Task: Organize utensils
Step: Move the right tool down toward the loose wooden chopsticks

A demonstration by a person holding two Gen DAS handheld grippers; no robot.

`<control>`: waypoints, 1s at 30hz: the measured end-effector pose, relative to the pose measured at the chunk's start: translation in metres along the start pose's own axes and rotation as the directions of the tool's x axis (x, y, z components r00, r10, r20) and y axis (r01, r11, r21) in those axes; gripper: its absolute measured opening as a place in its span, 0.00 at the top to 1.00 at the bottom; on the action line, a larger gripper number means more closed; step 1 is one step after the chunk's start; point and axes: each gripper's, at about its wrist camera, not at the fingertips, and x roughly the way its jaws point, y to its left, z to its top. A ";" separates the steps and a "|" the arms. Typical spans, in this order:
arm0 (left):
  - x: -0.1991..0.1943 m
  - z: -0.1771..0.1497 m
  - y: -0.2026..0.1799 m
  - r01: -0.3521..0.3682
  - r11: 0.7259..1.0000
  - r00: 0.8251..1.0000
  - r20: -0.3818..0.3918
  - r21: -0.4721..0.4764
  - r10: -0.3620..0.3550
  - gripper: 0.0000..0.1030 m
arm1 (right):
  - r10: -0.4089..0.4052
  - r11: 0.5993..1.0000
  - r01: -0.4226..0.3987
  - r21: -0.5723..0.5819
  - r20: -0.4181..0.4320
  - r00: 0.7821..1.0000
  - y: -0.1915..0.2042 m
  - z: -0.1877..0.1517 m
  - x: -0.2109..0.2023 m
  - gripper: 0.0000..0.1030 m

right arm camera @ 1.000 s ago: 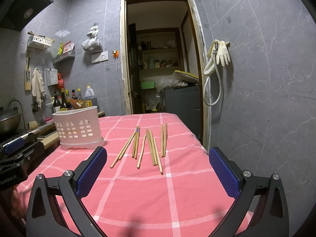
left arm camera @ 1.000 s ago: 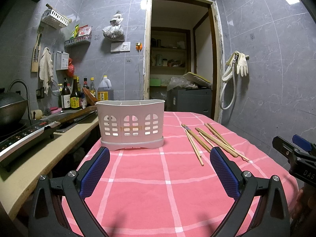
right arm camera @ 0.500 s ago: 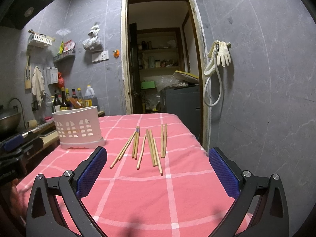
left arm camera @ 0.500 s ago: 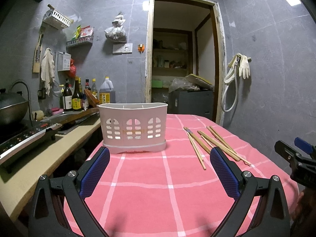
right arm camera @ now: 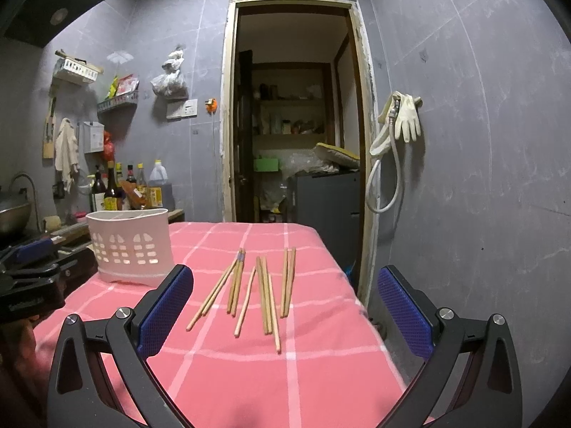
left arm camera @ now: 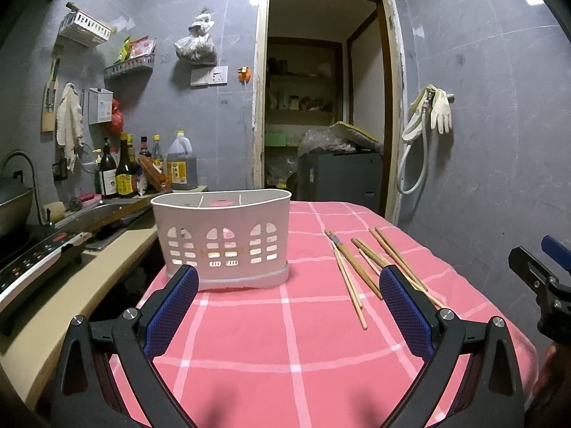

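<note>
Chopsticks [right arm camera: 257,287] are lying loose on the pink tablecloth [right arm camera: 285,374], right of the white basket [right arm camera: 130,249]; both the left gripper [left arm camera: 289,306] and right gripper [right arm camera: 282,306] are hovering wide apart, holding nothing; picking up is probably next, with the right closing on one pair.

Open doorway [left arm camera: 321,107] in grey wall, rubber gloves [left arm camera: 440,108] hanging right of it, sauce bottles [left arm camera: 121,171] and oil jug [left arm camera: 181,167] left of it

White utensil basket [left arm camera: 222,239] beside loose chopsticks [left arm camera: 360,267], seemingly empty, beyond wide-spread left claw [left arm camera: 289,307].
</note>
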 end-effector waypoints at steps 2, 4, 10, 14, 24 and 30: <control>0.007 0.006 -0.001 0.000 1.000 1.000 0.000 0.003 0.000 0.04 | 0.001 1.000 -0.001 -0.003 0.001 1.000 -0.003 0.003 0.004 0.00; 0.013 0.011 -0.003 0.002 1.000 1.000 -0.002 0.008 -0.002 0.04 | 0.004 1.000 -0.004 -0.001 -0.004 1.000 -0.008 0.007 0.012 0.00; 0.047 0.026 -0.008 0.023 0.999 0.999 -0.043 0.030 -0.022 0.04 | 0.025 1.000 -0.025 -0.005 -0.071 0.997 -0.024 0.023 0.047 0.00; 0.075 0.031 -0.013 0.048 0.998 0.995 -0.087 0.044 -0.044 0.04 | 0.034 0.999 -0.037 -0.024 -0.117 0.993 -0.033 0.032 0.077 0.00; 0.139 0.025 -0.030 0.105 0.991 0.980 -0.181 0.088 -0.087 0.04 | 0.088 0.996 -0.084 0.024 -0.252 0.964 -0.054 0.033 0.155 0.00; 0.170 0.017 -0.037 0.141 0.985 0.964 -0.240 0.104 -0.112 0.14 | 0.115 0.992 -0.092 0.081 -0.359 0.926 -0.064 0.026 0.199 0.14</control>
